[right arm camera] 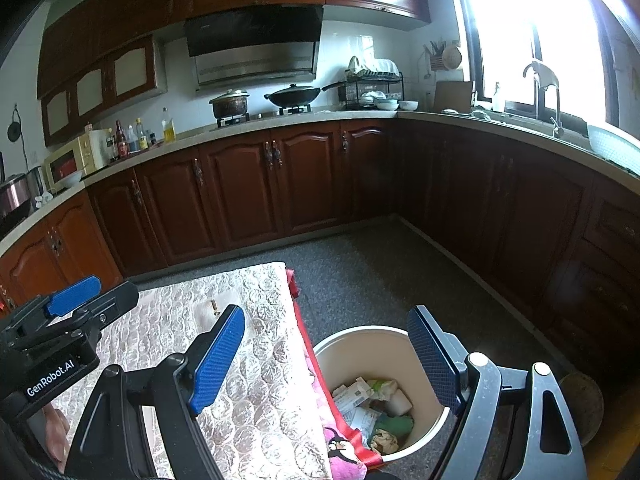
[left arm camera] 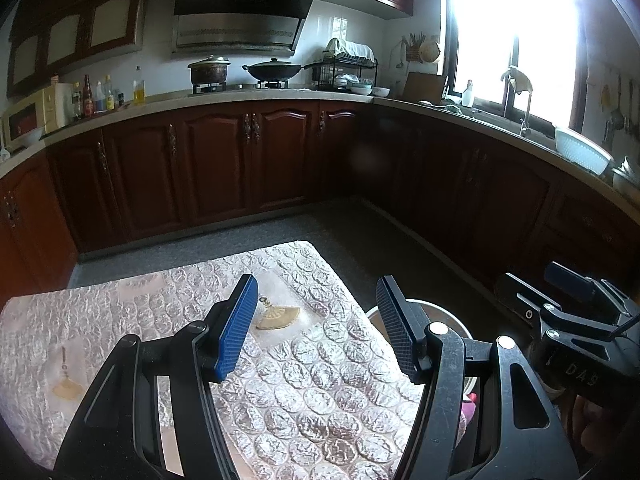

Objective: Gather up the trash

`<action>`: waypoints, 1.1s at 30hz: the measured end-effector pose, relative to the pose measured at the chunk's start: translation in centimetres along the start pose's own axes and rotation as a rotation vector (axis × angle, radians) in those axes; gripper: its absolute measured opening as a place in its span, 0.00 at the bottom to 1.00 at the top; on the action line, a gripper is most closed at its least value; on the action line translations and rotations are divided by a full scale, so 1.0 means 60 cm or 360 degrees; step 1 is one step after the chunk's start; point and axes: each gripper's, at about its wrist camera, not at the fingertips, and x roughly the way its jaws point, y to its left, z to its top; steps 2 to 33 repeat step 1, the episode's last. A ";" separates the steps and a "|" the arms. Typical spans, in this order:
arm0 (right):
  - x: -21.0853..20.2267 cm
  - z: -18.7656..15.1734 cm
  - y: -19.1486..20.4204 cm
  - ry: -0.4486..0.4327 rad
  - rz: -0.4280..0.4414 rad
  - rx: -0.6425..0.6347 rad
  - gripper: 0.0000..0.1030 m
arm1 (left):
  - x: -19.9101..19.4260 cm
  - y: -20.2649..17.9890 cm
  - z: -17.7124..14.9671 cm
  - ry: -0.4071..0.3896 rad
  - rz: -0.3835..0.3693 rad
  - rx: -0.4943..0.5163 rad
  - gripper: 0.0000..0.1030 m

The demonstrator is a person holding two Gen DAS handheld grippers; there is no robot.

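beside the table, upright trash bin mouth up, both claws spread apart, empty

A glossy, embossed plastic cover is catching the light across the bench. The fingers are showing ribbed blue rubbery pads on matt black plastic. Crumpled paper is lying in the smooth cream plastic bin. Dark varnished wood cabinets are gleaming above speckled, rough-looking flooring.
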 end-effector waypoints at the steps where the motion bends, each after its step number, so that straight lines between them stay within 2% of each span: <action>1: 0.001 0.000 0.001 0.0002 0.0001 -0.0003 0.79 | 0.001 0.002 0.000 0.0007 -0.0003 -0.0007 0.59; 33: 0.001 0.000 0.001 0.0002 0.0001 -0.0003 0.79 | 0.001 0.002 0.000 0.0007 -0.0003 -0.0007 0.59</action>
